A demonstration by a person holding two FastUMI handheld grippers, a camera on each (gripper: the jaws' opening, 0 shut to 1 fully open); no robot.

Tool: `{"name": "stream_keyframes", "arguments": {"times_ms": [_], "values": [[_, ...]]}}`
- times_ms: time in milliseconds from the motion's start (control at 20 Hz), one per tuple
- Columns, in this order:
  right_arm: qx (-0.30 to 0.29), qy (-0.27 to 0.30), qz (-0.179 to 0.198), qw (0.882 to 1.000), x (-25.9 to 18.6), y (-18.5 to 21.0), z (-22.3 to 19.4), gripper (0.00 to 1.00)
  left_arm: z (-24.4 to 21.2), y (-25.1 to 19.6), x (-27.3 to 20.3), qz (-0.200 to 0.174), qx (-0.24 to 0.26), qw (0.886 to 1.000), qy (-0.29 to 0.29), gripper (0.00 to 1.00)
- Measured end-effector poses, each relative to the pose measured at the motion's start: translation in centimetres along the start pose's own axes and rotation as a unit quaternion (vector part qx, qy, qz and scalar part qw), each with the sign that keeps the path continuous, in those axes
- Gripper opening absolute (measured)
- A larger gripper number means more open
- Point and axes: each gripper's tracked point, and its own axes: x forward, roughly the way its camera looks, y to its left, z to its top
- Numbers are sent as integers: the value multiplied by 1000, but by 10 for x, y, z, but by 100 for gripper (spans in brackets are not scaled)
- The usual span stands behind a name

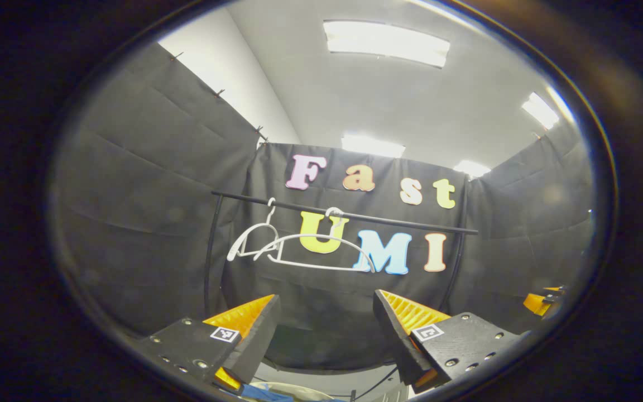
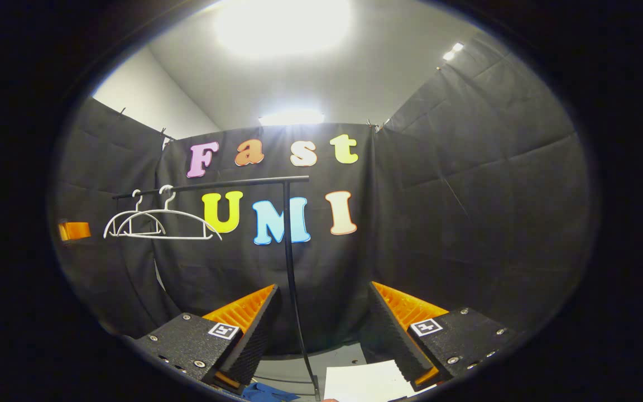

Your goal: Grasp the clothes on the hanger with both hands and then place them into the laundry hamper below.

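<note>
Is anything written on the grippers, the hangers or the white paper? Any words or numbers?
No words or numbers can be read on them.
Left gripper: its square tags bear a black-and-white pattern, not words.
Right gripper: its pattern tags are the same kind.
Hangers: plain.
White paper: looks blank.

left gripper (image 1: 324, 329) with wedge-shaped ribbed fingers, black textured mounts, silver screws, square black-and-white marker tags, right gripper (image 2: 321, 329) built the same
</note>
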Motion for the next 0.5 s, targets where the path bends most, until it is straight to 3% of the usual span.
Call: {"name": "stream_keyframes", "arguments": {"times_ms": [200, 250, 300, 500], "values": [[30, 16, -8, 999, -2, -10, -9, 95, 0, 0, -5, 18, 7, 1000, 3, 100], [35, 18, -11, 999, -1, -11, -10, 91, -3, 1, -2, 18, 8, 1000, 5, 100], [39, 20, -14, 999, -1, -14, -11, 95, -5, 1, -1, 18, 10, 1000, 7, 100], [47, 26, -16, 998, -4, -15, -17, 95, -9, 0, -4, 16, 26, 999, 16, 100]]}}
